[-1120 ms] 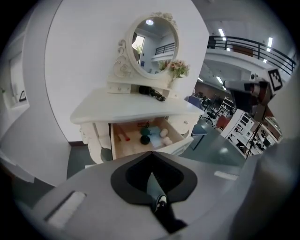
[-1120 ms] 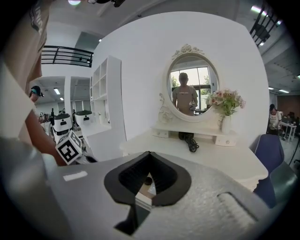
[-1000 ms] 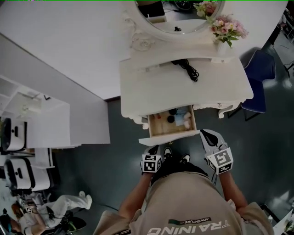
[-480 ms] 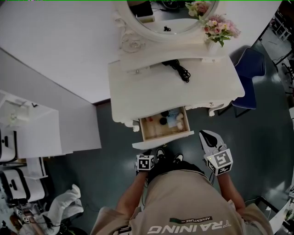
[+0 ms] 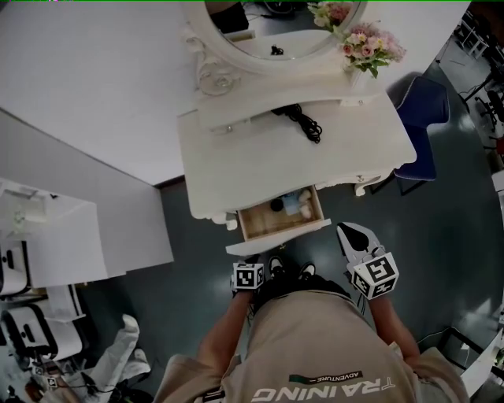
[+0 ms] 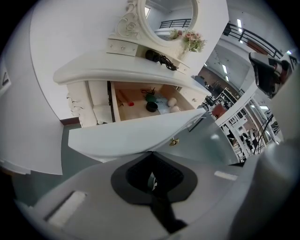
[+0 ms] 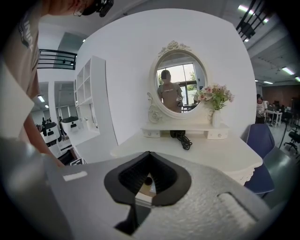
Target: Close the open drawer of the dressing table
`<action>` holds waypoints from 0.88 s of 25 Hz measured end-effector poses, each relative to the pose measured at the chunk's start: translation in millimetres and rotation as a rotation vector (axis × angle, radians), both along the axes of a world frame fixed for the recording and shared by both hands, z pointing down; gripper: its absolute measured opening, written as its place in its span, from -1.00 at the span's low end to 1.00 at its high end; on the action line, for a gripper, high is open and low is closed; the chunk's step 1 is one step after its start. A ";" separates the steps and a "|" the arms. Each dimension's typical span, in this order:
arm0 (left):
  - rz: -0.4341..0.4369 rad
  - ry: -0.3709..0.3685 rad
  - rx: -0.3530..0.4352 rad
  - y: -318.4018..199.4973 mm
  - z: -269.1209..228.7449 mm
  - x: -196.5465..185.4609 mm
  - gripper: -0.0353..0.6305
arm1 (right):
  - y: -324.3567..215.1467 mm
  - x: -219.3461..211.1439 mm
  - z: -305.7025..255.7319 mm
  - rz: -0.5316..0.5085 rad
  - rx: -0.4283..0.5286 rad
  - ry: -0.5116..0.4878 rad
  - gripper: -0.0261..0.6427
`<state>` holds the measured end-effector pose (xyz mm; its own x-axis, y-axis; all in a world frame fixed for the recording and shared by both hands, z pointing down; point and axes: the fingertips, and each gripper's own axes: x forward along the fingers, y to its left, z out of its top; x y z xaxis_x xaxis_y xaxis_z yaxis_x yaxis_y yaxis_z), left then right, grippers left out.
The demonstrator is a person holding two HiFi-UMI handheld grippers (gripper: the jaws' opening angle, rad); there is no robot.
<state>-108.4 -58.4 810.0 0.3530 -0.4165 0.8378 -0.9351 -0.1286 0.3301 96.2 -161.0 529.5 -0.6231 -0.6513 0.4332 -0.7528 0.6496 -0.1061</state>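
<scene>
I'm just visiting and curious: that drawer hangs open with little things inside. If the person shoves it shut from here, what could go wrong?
The left gripper, jaws shut, seems left of the middle of the drawer front. Pushing there might skew it and make it jam. A hard shove could also tip the small jars inside, or shake the flowers standing above.

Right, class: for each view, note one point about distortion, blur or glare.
Head view: evenly lit, sharp. Left gripper view: fisheye bows the drawer front; black corners; the near left tongs blur. Right gripper view: same fisheye; mirror sharp, ceiling lights glare.
</scene>
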 end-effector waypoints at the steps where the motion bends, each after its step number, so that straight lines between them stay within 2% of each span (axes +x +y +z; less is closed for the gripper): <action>1: -0.001 0.001 0.000 -3.7 -0.5 -1.7 -0.84 | -2.7 -1.5 0.0 0.006 -0.001 -0.005 -0.91; 18: -0.015 0.026 0.036 -71.9 -4.7 -31.0 -0.84 | -24.0 -18.9 20.8 0.072 -0.052 -0.032 -0.91; 22: -0.023 0.009 0.048 -89.1 -6.2 -42.4 -0.84 | -30.5 -21.5 21.0 0.089 -0.053 -0.035 -0.91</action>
